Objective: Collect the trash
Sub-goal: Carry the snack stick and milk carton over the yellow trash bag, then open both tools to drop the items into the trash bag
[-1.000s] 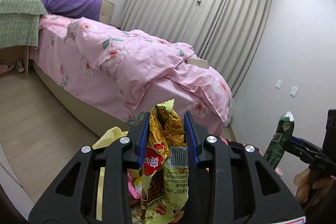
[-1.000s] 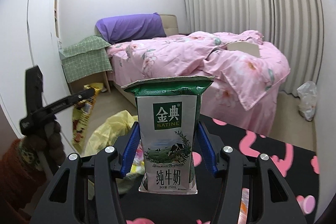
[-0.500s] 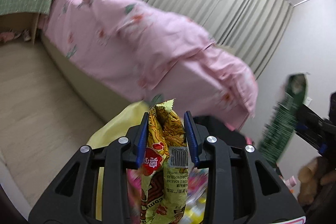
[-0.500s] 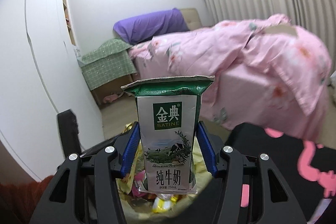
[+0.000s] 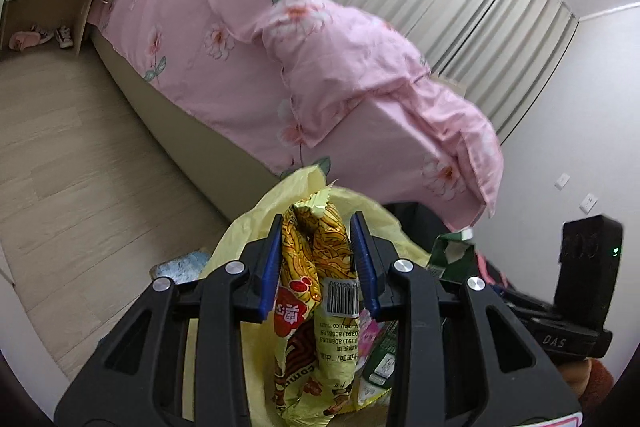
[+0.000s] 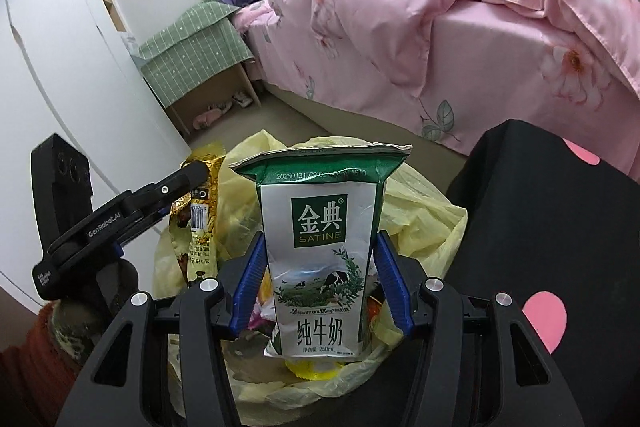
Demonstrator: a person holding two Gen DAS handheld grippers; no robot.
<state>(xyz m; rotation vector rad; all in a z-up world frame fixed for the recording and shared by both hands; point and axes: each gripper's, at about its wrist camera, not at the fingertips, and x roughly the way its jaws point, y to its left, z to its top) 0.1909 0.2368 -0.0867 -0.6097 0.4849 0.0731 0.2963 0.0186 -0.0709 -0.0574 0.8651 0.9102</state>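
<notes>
My left gripper (image 5: 316, 247) is shut on a yellow snack wrapper (image 5: 320, 291) with a barcode; the wrapper hangs over the mouth of a pale yellow trash bag (image 5: 256, 223). My right gripper (image 6: 320, 267) is shut on a green and white milk carton (image 6: 320, 239), held upright above the same yellow bag (image 6: 420, 211), which has several wrappers inside. In the right wrist view the left gripper (image 6: 160, 195) with its wrapper (image 6: 198, 223) stands at the left of the bag. In the left wrist view the carton's top (image 5: 452, 251) shows at the right.
A bed with a pink floral duvet (image 5: 320, 51) fills the space behind the bag. A black rug with pink shapes (image 6: 552, 239) lies at the right. A low cabinet under a green cloth (image 6: 196, 51) stands by a white wardrobe (image 6: 60, 75). Pale wood floor (image 5: 80, 155) lies left.
Both grippers have come down and closer together over the yellow bag, each keeping its hold. The bag's open mouth now lies right under the carton and the wrapper.
</notes>
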